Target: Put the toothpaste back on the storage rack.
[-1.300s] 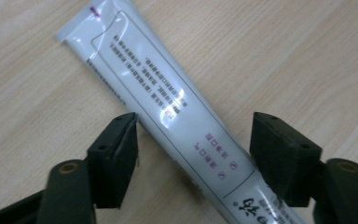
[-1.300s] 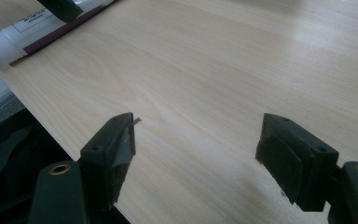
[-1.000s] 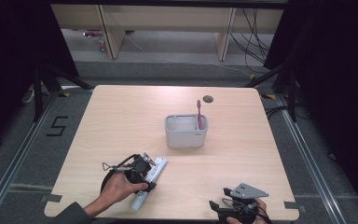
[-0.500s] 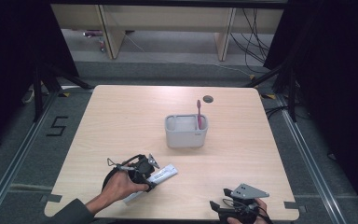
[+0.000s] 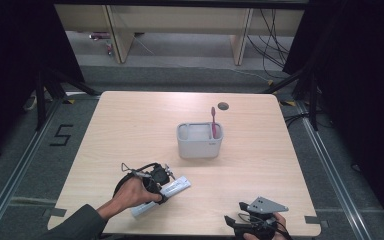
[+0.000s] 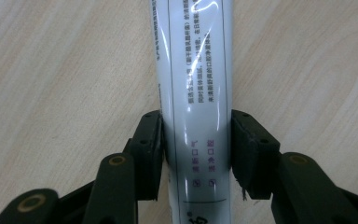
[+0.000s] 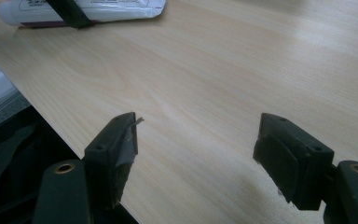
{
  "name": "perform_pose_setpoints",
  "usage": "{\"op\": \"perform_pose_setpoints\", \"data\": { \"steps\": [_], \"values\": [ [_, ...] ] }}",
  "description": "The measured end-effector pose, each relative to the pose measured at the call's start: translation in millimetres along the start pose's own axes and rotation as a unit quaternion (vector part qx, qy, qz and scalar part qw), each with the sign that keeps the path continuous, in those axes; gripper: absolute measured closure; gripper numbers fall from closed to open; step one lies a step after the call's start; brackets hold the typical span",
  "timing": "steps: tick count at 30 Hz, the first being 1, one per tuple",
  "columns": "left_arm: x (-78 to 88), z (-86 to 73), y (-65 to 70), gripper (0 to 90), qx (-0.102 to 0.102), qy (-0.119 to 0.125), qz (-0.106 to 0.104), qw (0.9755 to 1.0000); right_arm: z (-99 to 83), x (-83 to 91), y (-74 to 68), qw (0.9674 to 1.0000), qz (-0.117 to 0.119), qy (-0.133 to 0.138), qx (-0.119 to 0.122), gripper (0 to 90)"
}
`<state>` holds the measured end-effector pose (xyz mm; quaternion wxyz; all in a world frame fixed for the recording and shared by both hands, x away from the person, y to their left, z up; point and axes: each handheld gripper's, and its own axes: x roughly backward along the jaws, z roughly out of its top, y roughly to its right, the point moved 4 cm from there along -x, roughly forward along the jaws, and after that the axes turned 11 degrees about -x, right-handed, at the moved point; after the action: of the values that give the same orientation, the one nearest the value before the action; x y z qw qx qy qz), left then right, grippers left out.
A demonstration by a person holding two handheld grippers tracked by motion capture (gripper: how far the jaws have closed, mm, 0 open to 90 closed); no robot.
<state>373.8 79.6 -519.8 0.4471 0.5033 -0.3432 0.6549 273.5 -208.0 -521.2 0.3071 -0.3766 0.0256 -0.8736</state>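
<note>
1. The left gripper (image 6: 196, 140) has its fingers (image 6: 150, 140) clamped on the white tube (image 6: 196, 84), one pad on each side of the tube's body; the jaws have just been closing with the tube between them.
2. In the left gripper view the tube runs straight up from between the two pads, its printed side facing the camera, with pale wood grain on both sides of it.
3. In the high view the left gripper (image 5: 164, 181) sits in the person's left hand (image 5: 132, 192) near the front left part of the tabletop (image 5: 130, 125), and the tube (image 5: 161, 196) lies slantwise there, one end toward the person and the other pointing to the middle of the tabletop.
4. The right gripper (image 7: 198, 147) has its fingers (image 7: 116, 140) spread wide apart with nothing between them, bare wood beneath.
5. In the high view the right gripper (image 5: 252, 220) rests at the front right edge of the tabletop, well apart from the left one.
6. The right gripper view also catches the tube (image 7: 88, 10) farther off at its top left.
7. A grey holder (image 5: 200, 141) stands near the middle of the tabletop, well apart from the tube, with a pink toothbrush (image 5: 213, 120) upright in its right side.
8. A small dark hole (image 5: 223, 106) sits in the tabletop behind the holder.
</note>
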Motion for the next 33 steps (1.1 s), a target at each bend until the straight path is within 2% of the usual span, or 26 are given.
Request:
{"op": "perform_pose_setpoints", "data": {
  "steps": [1, 3, 7, 8, 12, 15, 17, 19, 26, 29, 33],
  "values": [
    [-0.2, 0.6, 0.0, 56.0, 0.002, -0.003, -0.001, 1.0, -0.3, 0.3, -0.5, 1.0, 0.001, -0.004, 0.002, 31.3],
    [0.1, 1.6, -1.0, 55.7, -0.007, -0.016, 0.0, 0.9998, -0.7, -0.5, -0.7, 0.9999, 0.001, -0.008, 0.01, 31.3],
    [-0.6, 5.7, -0.9, 55.7, -0.016, -0.037, -0.003, 0.9992, -1.9, -2.0, -2.1, 0.9999, 0.005, -0.013, 0.003, 31.2],
    [-1.0, 6.3, -0.5, 55.8, -0.017, -0.04, -0.001, 0.9991, -1.9, -1.2, -1.9, 0.9999, 0.001, -0.014, 0.002, 31.2],
    [-1.4, 8.2, -0.2, 56.6, -0.022, -0.049, 0.0, 0.9985, -2.2, -2.3, -2.4, 0.9999, 0.007, -0.014, -0.001, 31.1],
    [-1.8, 10.0, 0.0, 56.9, -0.032, -0.06, 0.003, 0.9977, -1.6, -1.8, -2.4, 0.9999, 0.001, -0.012, 0.006, 31.2],
    [-1.6, 10.7, 0.1, 57.1, -0.033, -0.065, 0.0, 0.9974, -1.5, -1.6, -2.3, 0.9999, 0.002, -0.012, 0.011, 31.2],
    [-1.6, 11.2, 0.0, 57.3, -0.035, -0.068, 0.0, 0.9971, -2.7, -0.8, -4.7, 0.9998, 0.003, -0.019, -0.007, 31.1],
    [-2.5, 13.4, -0.4, 58.3, -0.038, -0.078, -0.001, 0.9962, -1.7, -1.8, -1.8, 0.9999, 0.001, -0.013, 0.01, 31.2],
    [-2.4, 14.8, 0.1, 58.8, -0.041, -0.086, -0.002, 0.9954, -1.9, -2.4, -2.4, 0.9999, 0.007, -0.013, 0.005, 31.2],
    [-2.5, 15.3, 1.1, 60.3, -0.05, -0.085, 0.002, 0.9951, -2.0, -1.8, -2.1, 0.9999, 0.005, -0.013, 0.005, 31.2]
  ]
}}
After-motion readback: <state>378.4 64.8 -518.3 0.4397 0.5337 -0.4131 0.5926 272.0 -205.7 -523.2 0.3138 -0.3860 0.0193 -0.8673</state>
